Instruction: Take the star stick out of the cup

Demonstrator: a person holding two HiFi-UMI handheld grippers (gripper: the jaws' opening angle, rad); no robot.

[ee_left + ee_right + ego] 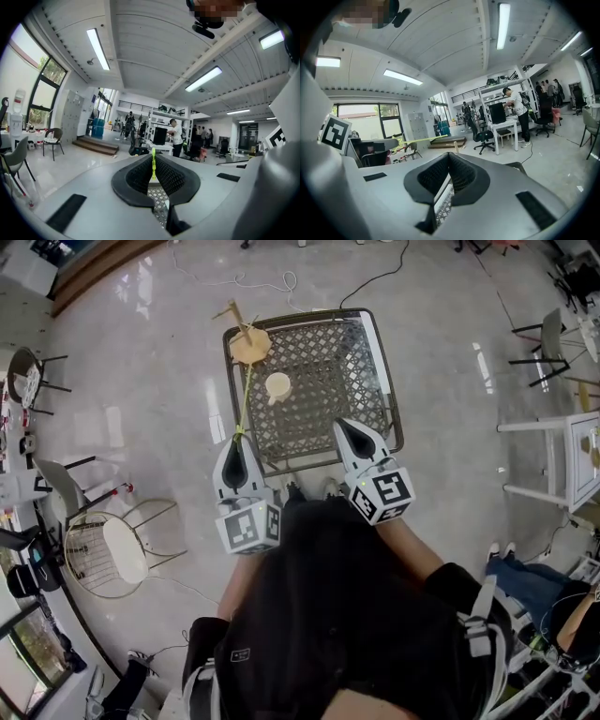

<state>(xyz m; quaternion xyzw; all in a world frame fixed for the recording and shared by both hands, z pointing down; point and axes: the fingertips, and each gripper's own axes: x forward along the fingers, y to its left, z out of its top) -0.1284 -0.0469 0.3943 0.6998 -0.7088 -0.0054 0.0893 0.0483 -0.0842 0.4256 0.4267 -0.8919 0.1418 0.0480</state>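
Just one stick [246,395] sits pinched in the left gripper [238,437], one cup [277,387] stands on the table [342,357], and the right gripper [344,425] is closed, empty.

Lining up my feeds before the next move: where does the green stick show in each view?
Head view: stick runs up from the left gripper, along the table's left edge.
Left gripper view: centre, upright, pinched between the jaws.
Right gripper view: thin line left of centre, above the jaws.
Shared landmark: mesh table, seen below the jaws in both gripper views.
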